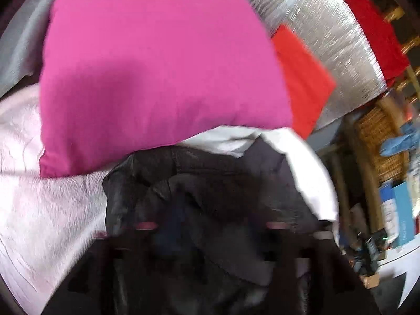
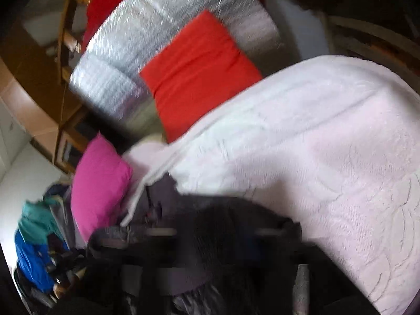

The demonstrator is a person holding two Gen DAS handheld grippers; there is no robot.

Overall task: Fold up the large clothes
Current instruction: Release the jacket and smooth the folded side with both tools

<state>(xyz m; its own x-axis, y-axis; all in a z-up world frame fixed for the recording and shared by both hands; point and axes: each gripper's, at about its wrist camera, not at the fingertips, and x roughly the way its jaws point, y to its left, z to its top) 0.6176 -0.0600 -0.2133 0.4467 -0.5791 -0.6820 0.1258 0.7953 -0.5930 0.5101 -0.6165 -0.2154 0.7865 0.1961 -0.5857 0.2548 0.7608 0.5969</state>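
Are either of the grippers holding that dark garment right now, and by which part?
Cannot tell. The dark garment bunches over both the left gripper and the right gripper, but motion blur hides the jaws and any hold point.

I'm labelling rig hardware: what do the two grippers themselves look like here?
Both are blurred. The left gripper shows two dark fingers with pinkish strips at their tips. The right gripper looks dark too, with pale grey-pink tip strips. No cables, markings or sleeves are discernible.
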